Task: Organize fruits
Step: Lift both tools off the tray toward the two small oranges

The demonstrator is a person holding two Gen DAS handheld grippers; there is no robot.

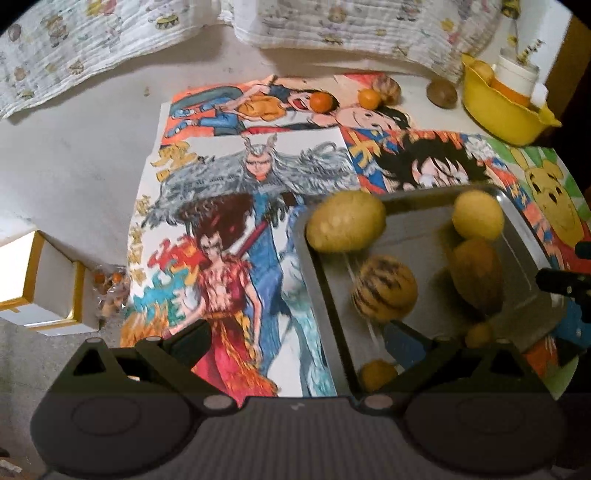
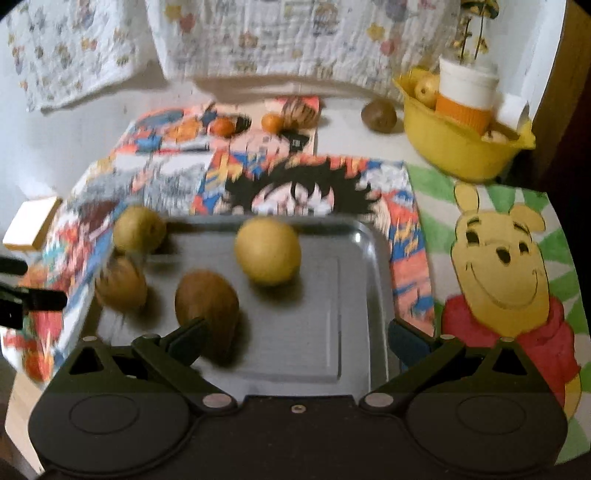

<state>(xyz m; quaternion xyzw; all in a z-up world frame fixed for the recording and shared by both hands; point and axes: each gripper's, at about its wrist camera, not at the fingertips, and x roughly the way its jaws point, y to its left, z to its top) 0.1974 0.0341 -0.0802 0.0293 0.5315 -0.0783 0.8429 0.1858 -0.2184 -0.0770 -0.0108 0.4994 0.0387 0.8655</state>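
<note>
A metal tray (image 1: 325,280) (image 2: 354,295) lies on the poster-covered table and holds several fruits: a yellow pear at its far left corner (image 1: 345,221) (image 2: 138,229), a round yellow fruit (image 1: 478,216) (image 2: 267,251), a brown oval fruit (image 1: 476,277) (image 2: 207,302), a striped melon (image 1: 384,288) (image 2: 120,284) and two small orange-yellow fruits (image 1: 376,374). Two oranges (image 1: 321,101) (image 2: 223,127), a striped melon (image 1: 388,88) (image 2: 299,112) and a brown fruit (image 1: 441,94) (image 2: 378,114) lie at the far side. My left gripper (image 1: 295,343) is open over the tray's left edge, empty. My right gripper (image 2: 295,339) is open over the tray, empty.
A yellow bowl (image 1: 506,110) (image 2: 461,147) at the far right holds fruit and a white-and-orange cup (image 2: 465,92). A patterned cloth (image 1: 295,26) hangs at the back. A white box (image 1: 44,291) stands left of the posters.
</note>
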